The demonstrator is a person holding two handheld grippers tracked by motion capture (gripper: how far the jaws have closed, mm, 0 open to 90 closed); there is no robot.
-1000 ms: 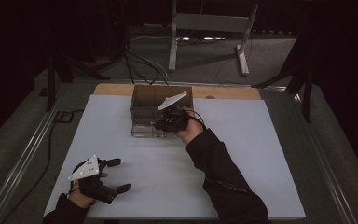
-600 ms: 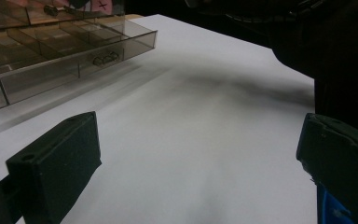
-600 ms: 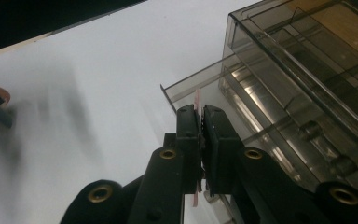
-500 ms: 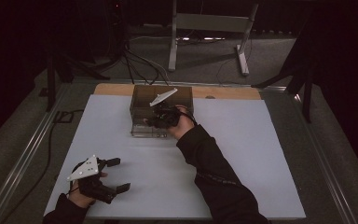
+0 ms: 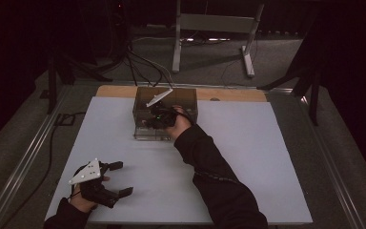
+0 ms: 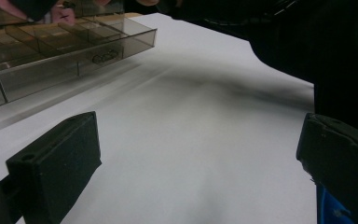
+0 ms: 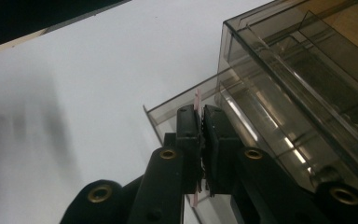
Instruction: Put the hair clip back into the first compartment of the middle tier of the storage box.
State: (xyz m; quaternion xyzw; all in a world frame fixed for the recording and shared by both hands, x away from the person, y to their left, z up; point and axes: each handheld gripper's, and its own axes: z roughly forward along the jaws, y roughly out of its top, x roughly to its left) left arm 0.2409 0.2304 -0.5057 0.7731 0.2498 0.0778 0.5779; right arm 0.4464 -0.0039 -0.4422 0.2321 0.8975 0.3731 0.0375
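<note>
Two handheld grippers are seen on a white table (image 5: 267, 157) from above. At the left, near the table's front edge, the left gripper (image 5: 119, 179) is held low over the bare surface, its jaws spread wide with nothing between them; in the left gripper view both black jaws stand far apart over empty white tabletop. Farther back, near the middle of the table, a smoky transparent compartment box (image 5: 143, 131) is set, divided into small cells, with a tray or lid panel standing out from its body. Over this box the right gripper (image 5: 153, 120) is reached by a dark-sleeved arm. In the right gripper view the right gripper (image 7: 200, 122) is closed tight, and a thin pale pink strip (image 7: 197, 99) is pinched upright between the jaws, its tip held just beside the box's protruding clear edge. What the strip is cannot be told. The step in hand is judged to be the placing of the strip into the box. Next, careful alignment over one compartment is called for, then a gentle release.
</note>
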